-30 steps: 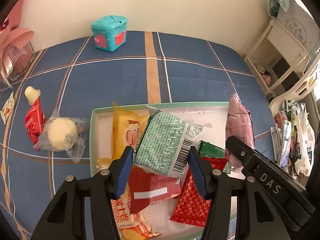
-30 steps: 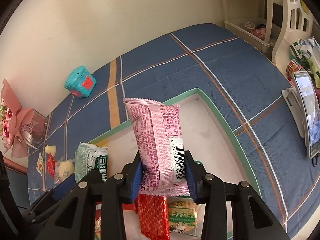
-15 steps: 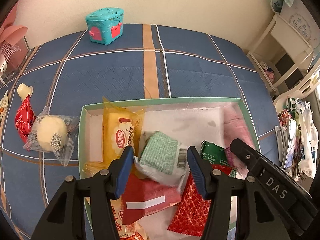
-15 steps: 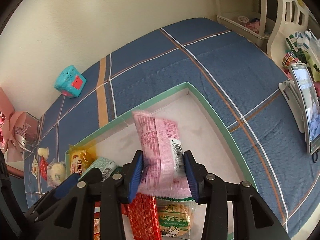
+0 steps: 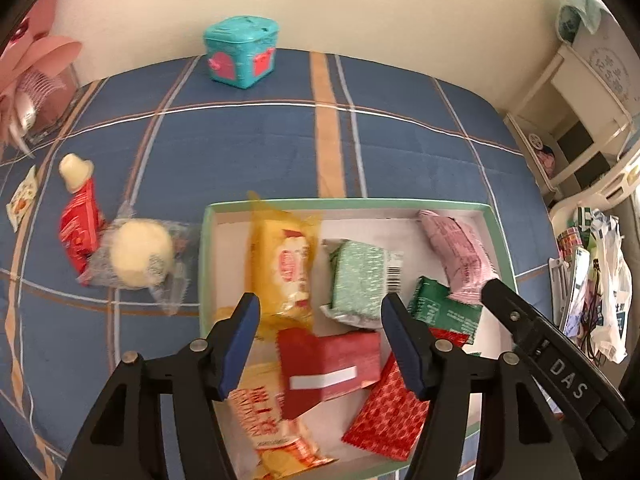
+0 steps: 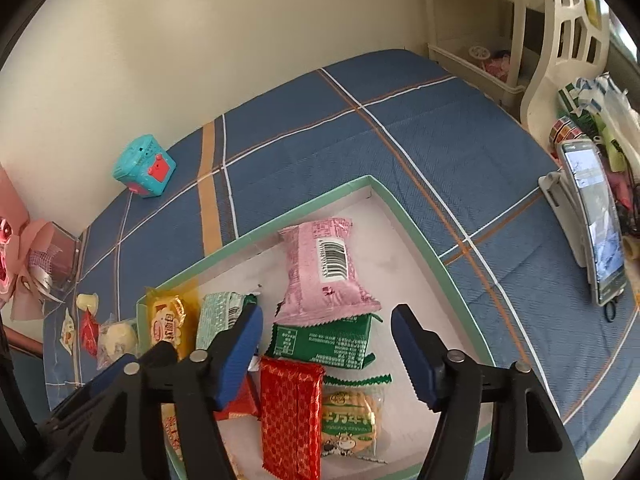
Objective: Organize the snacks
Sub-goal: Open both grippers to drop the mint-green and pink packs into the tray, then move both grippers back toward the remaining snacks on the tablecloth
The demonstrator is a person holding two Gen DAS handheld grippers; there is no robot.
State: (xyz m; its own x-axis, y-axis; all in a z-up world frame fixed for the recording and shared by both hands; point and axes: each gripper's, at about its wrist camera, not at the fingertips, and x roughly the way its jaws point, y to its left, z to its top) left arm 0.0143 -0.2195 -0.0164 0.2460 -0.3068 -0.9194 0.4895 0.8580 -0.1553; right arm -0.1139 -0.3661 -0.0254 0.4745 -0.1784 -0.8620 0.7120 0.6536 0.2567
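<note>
Both packs got dropped since a second ago: green snack (image 5: 358, 280) and pink snack (image 6: 324, 276) now lie mid-frame in the tray (image 5: 206, 264). Left gripper (image 5: 320, 336) and right gripper (image 6: 326, 350) jaws spread, holding nothing.

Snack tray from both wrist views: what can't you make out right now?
- Left wrist: tray near rim hidden behind the left gripper arms.
- Left wrist: yellow pack print blurred, unreadable.
- Right wrist: red pack lower end cut by the frame edge.
- Right wrist: loose snacks outside the tray too small to identify.
</note>
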